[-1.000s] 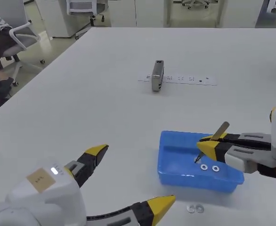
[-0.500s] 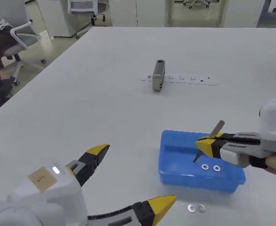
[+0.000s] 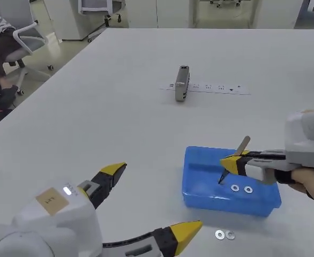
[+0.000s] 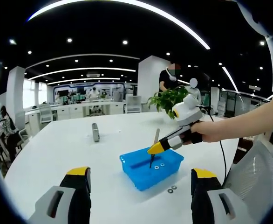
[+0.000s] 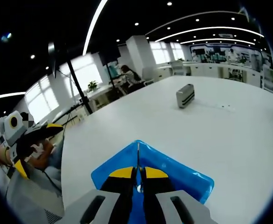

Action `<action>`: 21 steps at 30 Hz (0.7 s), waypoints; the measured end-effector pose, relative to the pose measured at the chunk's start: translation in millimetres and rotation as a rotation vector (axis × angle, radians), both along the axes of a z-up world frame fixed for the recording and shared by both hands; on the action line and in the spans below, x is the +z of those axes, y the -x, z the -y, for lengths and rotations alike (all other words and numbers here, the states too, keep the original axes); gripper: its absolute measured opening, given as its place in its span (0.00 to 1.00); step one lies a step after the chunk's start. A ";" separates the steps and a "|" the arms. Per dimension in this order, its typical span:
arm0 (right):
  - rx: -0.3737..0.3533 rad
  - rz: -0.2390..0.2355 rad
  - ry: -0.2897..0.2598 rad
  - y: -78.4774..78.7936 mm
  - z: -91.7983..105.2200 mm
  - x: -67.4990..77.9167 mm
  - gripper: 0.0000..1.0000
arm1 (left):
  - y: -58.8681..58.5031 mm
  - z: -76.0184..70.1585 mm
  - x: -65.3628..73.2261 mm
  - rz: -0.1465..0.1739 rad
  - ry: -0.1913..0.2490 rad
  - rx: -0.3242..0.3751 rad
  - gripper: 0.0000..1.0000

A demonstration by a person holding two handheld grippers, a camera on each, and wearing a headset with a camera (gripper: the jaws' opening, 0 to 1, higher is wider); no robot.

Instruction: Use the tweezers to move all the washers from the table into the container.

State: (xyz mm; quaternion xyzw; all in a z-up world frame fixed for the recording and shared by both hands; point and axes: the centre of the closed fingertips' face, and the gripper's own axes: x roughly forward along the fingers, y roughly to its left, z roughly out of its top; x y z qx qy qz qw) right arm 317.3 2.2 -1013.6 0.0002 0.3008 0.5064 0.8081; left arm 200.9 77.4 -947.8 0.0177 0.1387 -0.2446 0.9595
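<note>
Tweezers (image 3: pixel 244 144) are clamped in the right gripper (image 3: pixel 231 164), whose jaws are pinched narrow around them. Their long axis is tilted, with the handle end up and the tips pointing down into the blue container (image 3: pixel 226 204), just beside 2 washers (image 3: pixel 241 188) on its floor. I see 2 more washers (image 3: pixel 224 234) on the table (image 3: pixel 119 107), just in front of the container. My left gripper (image 3: pixel 151 201) hovers with its jaws wide, well apart from it. Against 1 second ago, the tips sit slightly higher, and the washers lie unchanged.
</note>
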 end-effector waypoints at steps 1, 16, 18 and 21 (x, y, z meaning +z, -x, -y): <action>-0.001 -0.002 0.001 0.0 -0.3 -0.8 0.03 | 0.0 -0.1 -0.3 -0.002 0.000 0.000 0.90; 0.012 -0.011 0.044 1.8 -1.7 -11.1 0.03 | 0.4 -0.2 -0.9 -0.005 0.001 -0.002 0.90; 0.018 -0.006 0.053 2.2 -2.0 -12.5 0.03 | 0.4 -0.1 -1.2 -0.005 -0.002 -0.002 0.90; 0.023 -0.003 0.057 2.8 -2.9 -13.5 0.03 | 0.4 -0.3 -1.5 -0.006 -0.004 -0.002 0.90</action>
